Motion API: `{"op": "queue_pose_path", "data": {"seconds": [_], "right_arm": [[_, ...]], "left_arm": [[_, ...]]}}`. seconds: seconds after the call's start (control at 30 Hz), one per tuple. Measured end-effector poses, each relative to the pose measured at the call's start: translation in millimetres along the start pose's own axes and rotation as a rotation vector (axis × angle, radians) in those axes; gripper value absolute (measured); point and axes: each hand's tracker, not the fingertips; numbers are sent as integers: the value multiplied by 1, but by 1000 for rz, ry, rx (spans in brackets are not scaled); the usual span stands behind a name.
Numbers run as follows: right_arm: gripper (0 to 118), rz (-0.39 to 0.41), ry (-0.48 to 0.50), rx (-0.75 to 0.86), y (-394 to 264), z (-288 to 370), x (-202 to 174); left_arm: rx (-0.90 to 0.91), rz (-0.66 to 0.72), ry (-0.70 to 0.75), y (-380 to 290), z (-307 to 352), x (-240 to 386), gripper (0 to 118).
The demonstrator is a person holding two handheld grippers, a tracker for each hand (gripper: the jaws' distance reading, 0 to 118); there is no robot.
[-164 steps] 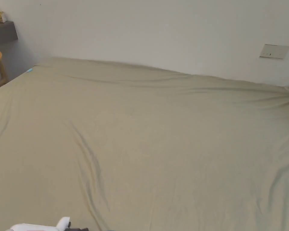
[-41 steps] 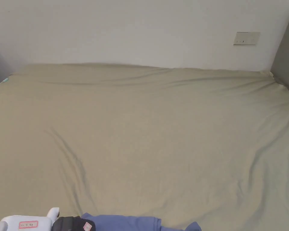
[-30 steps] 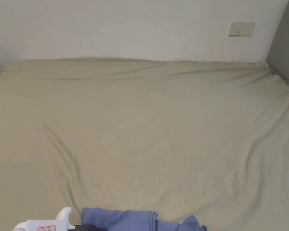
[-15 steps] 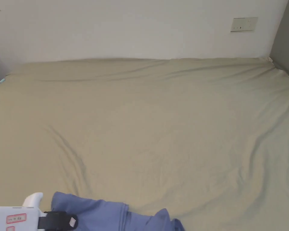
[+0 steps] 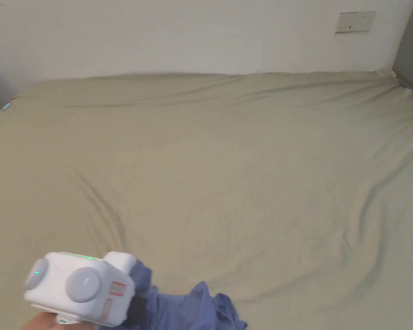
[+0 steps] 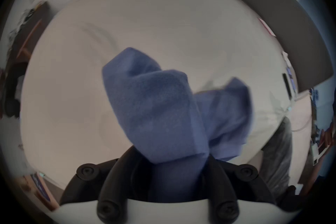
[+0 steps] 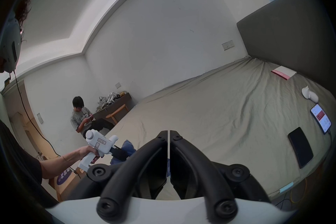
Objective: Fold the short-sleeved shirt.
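The short-sleeved shirt is a blue bunched bundle. My left gripper is shut on it, with cloth bulging out past both black jaws and hanging to the right. In the head view the left gripper's white body is at the bottom left over the bed's near edge, and the shirt trails right from it onto the sheet. My right gripper is shut with its jaws pressed together and nothing between them, held above the near edge. From there the left gripper and the shirt lie to its left.
The bed carries a wide olive sheet with shallow creases. A grey headboard stands on the right. Near it lie a pink-edged book, a white object, a lit phone and a dark phone. A person sits beside a wooden stool.
The blue shirt has come up over the bed's near edge in the left gripper. That gripper has risen and turned, so its white body now stands higher in the head view.
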Motion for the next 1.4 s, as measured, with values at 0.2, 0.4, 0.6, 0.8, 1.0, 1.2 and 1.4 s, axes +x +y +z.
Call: {"op": "queue_pose_path", "data": {"seconds": [0.2,0.4,0.6,0.8,1.0,1.2,1.4], "right_arm": [[3,-3,-27,9,-1,13,8],[3,-22,-49,15,-3,22,14],[3,-39,-48,22,-4,19,16],[3,-15,-30,16,-4,12,10],[3,-45,-27,3,-12,5,12],[3,-37,-42,3,-12,10,11],[3,-72,-61,22,-12,17,21]], "left_arm": [[-29,-43,-140,11,-53,69,18],[-5,166,-317,7,-69,45,61],[151,286,-467,-2,-18,23,116],[711,304,59,-30,50,26,106],[478,-33,74,-44,-24,102,54],[405,-156,69,-49,-106,151,55],[469,-166,48,-54,-102,140,55]]}}
